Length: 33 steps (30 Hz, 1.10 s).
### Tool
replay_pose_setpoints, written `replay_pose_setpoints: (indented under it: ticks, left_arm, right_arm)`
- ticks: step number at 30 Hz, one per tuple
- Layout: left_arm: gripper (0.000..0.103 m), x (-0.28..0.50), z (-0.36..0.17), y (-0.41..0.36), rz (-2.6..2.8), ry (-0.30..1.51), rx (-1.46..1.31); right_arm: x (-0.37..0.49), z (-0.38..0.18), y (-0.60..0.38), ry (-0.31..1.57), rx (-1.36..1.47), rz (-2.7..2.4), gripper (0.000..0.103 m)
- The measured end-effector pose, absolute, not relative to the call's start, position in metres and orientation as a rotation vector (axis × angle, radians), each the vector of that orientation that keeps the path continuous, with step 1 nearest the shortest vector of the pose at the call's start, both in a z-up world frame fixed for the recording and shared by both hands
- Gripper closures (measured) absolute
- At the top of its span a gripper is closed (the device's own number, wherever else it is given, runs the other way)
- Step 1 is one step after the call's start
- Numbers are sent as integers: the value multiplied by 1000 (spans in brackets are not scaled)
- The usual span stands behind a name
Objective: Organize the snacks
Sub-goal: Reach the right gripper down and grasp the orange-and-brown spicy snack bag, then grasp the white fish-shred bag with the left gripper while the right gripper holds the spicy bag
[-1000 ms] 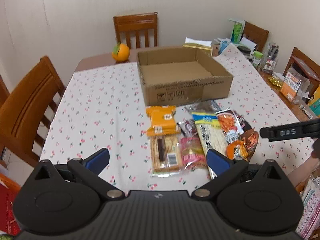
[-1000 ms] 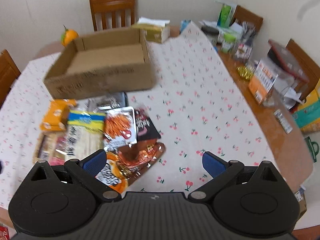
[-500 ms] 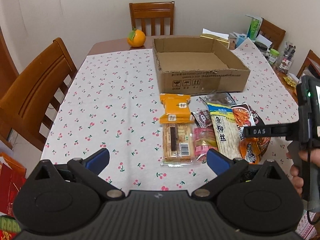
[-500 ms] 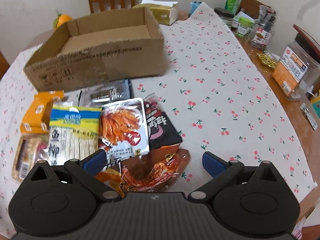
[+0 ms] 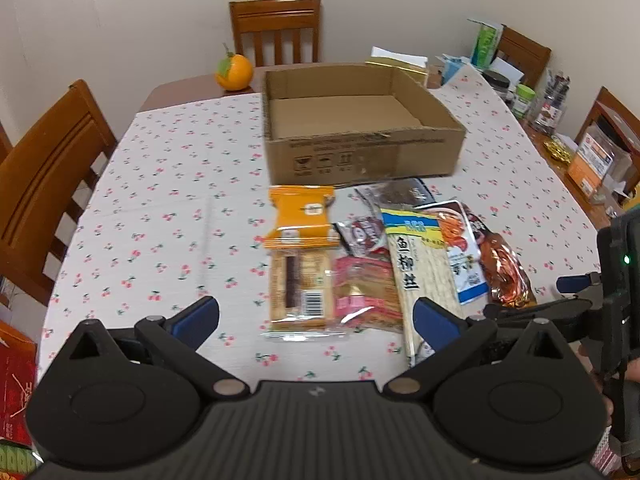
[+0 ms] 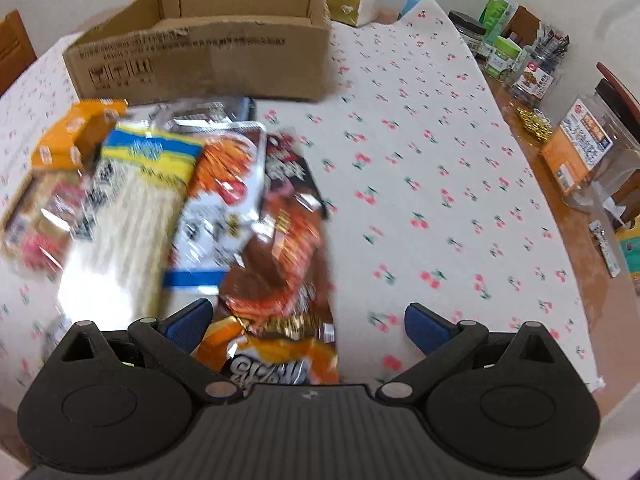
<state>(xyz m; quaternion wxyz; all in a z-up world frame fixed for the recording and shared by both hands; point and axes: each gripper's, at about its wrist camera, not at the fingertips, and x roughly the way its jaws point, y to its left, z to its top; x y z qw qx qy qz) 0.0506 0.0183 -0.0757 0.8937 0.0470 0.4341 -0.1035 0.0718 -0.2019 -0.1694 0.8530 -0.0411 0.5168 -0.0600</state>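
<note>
Several snack packets lie in a cluster in front of an empty cardboard box (image 5: 360, 152) (image 6: 200, 60): an orange packet (image 5: 302, 216), a cracker pack (image 5: 298, 292), a pink pack (image 5: 366, 296), a long pale pack with a blue-yellow top (image 5: 420, 272) (image 6: 132, 216), and a shiny brown-orange bag (image 5: 506, 272) (image 6: 276, 264). My left gripper (image 5: 316, 320) is open and empty, just short of the cracker pack. My right gripper (image 6: 306, 326) is open, low over the near end of the brown-orange bag; it also shows at the right edge of the left wrist view (image 5: 576, 296).
The table has a cherry-print cloth (image 5: 172, 208). An orange (image 5: 234, 72) sits behind the box at the left. Jars, cartons and a tissue box (image 6: 352, 2) crowd the far right edge (image 6: 520, 64). Wooden chairs (image 5: 44, 168) stand around the table.
Both grippers moved forward and lower toward the snack cluster. The right gripper came down over the brown-orange bag; the right wrist view is motion-blurred. Both stayed open.
</note>
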Motion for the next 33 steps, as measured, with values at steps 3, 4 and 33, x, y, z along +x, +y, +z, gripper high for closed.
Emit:
replay_pose_setpoints:
  ticks: [3,4,33]
  left_arm:
    - [1,50,-79,7,-226,902,107]
    - [1,50,-81,3,-231,900,108]
    - [17,65,-156,-119,-96,890,305]
  right_arm:
    - [64,-172,-216,1084,-83,-127,0]
    - [62,-173,-221,1085,-77,-121,0]
    - [52,-180,-273,983,-157,270,0]
